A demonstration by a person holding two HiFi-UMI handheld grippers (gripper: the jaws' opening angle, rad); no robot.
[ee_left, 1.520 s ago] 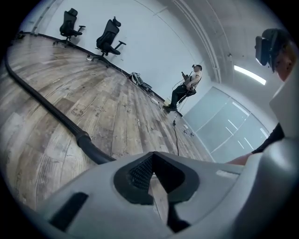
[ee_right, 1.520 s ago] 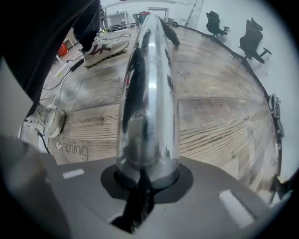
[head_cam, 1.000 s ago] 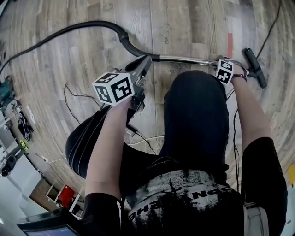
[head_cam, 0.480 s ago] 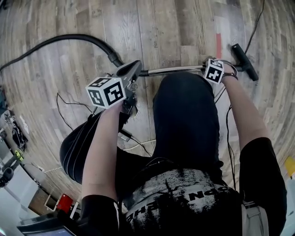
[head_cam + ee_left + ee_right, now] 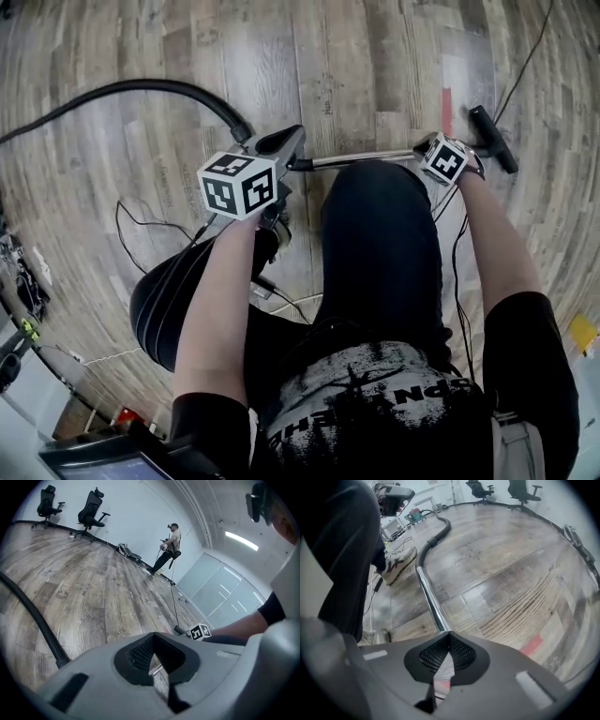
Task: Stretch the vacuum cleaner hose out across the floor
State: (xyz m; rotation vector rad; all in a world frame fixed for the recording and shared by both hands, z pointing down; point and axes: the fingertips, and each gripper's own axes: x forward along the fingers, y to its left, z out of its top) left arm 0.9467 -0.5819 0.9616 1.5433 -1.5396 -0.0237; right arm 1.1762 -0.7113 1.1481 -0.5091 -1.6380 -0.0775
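The black hose (image 5: 141, 87) curves in from the left to a grip beside my left gripper (image 5: 298, 137) and also shows in the left gripper view as hose (image 5: 37, 620). From there a chrome tube (image 5: 366, 157) runs right to the floor nozzle (image 5: 492, 139). My left gripper (image 5: 152, 638) is shut with nothing between its fingers. My right gripper (image 5: 442, 155) points down over the tube's right end. Its jaws have just been closing, and the right gripper (image 5: 450, 634) is shut and empty, with the tube (image 5: 429, 597) passing beneath.
A black vacuum body (image 5: 164, 291) sits at the lower left beside the person's dark trouser leg (image 5: 380, 253). Thin cables (image 5: 141, 216) and a red tape mark (image 5: 445, 98) lie on the wood floor. Far off are office chairs (image 5: 91, 510) and a standing person (image 5: 171, 541). A shoe (image 5: 396, 564) rests near the tube.
My right gripper has lifted a little off the tube and rolled, so its marker cube shows another face. The left gripper has shifted slightly by the hose grip.
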